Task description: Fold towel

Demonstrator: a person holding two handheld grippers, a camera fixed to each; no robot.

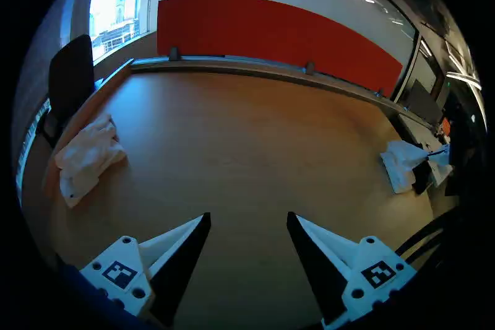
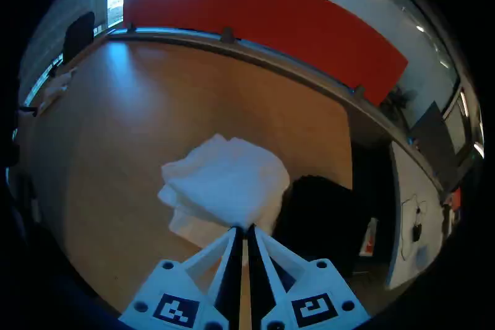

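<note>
In the right gripper view a crumpled white towel (image 2: 226,184) lies near the right end of the wooden table (image 2: 154,101). My right gripper (image 2: 243,231) is shut on its near edge, with the cloth bunched just past the fingertips. The left gripper view has that same towel (image 1: 399,163) far to the right, at the table's edge. My left gripper (image 1: 249,221) hovers open over bare wood, holding nothing. A second crumpled white towel (image 1: 86,156) rests by the table's left edge, well away from both grippers; in the right gripper view this second towel (image 2: 55,85) is small and far off.
A red divider panel (image 1: 272,36) runs along the table's far edge. A black chair (image 1: 69,79) stands at the left end by a window. Another dark chair (image 2: 322,218) sits beside the table's right end, close to the held towel.
</note>
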